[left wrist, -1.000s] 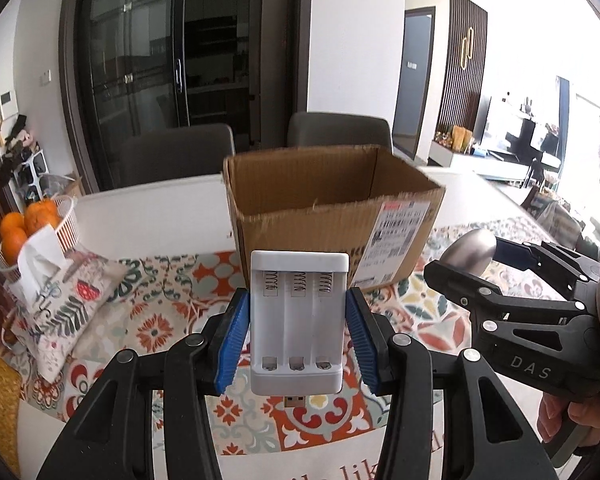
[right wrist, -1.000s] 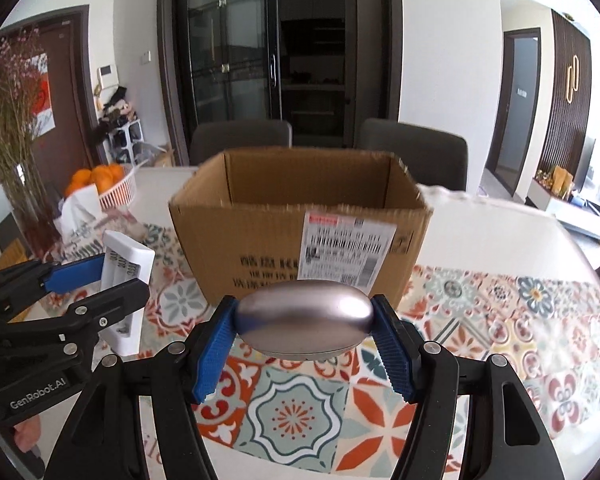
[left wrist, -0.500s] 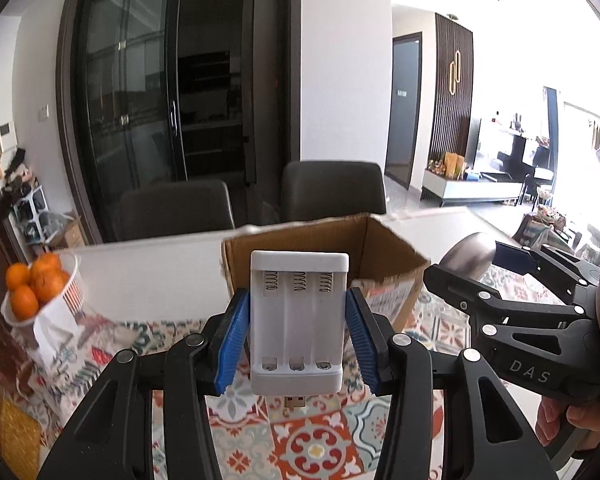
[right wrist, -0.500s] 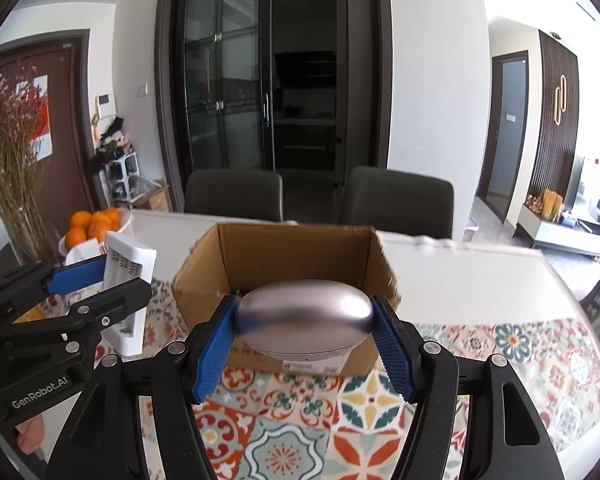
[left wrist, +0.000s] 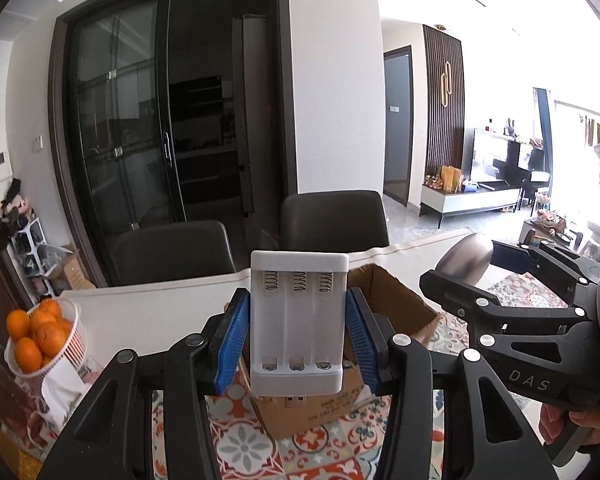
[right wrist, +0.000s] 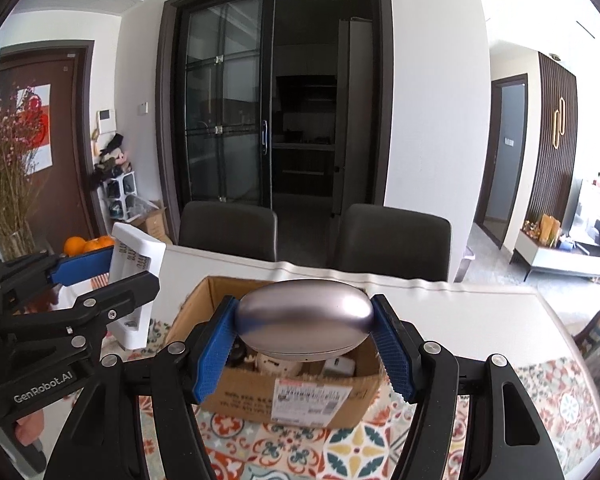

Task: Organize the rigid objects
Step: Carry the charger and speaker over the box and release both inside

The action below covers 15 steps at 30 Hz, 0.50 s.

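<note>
The cardboard box's (right wrist: 236,394) contents (right wrist: 276,364) are mostly hidden, unidentifiable.

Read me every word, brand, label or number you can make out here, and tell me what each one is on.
"DAS": on the right gripper, seen from the left wrist camera.
"GenRobot.AI": on the left gripper, seen from the right wrist camera.
Shipping label on the cardboard box: too small to read.
Dark print on the box front: too blurred to read.
Battery charger and silver oval case: no readable text.
</note>
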### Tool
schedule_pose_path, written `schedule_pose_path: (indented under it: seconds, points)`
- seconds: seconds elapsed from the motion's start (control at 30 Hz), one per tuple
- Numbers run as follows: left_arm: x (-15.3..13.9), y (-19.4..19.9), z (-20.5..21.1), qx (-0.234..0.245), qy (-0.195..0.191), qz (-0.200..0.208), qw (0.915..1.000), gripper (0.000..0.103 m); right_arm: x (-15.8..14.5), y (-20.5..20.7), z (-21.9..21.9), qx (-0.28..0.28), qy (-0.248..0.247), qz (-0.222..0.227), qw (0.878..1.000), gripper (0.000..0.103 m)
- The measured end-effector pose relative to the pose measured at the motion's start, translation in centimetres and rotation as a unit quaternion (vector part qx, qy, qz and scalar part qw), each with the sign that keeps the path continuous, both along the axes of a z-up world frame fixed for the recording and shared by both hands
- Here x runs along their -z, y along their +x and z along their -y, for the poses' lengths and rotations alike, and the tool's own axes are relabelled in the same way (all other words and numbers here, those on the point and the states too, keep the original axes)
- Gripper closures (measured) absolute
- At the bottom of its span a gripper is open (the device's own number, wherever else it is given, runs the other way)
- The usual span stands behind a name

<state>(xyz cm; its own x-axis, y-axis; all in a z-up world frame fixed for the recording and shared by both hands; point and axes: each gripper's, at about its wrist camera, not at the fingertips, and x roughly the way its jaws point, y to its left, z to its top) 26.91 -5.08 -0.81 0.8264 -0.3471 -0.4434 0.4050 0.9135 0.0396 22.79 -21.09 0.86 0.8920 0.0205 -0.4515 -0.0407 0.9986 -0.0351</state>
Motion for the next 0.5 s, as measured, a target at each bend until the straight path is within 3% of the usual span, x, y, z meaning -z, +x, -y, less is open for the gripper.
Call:
schedule_pose_path:
  seconds: [0.23,0.5]
  points:
    - [1.0,3.4,0.7,-0.003,0.000,-0.016,0.9999,0.055,0.5,2.9,0.6,-0.003,0.003,-0.011,1.000,0.037]
    - [3.0,6.9,1.8,-0.011,0.010,-0.052,0.9985,0.055,3.0,7.1,1.5,-0.002,0.016,-0.052,0.999,0.037]
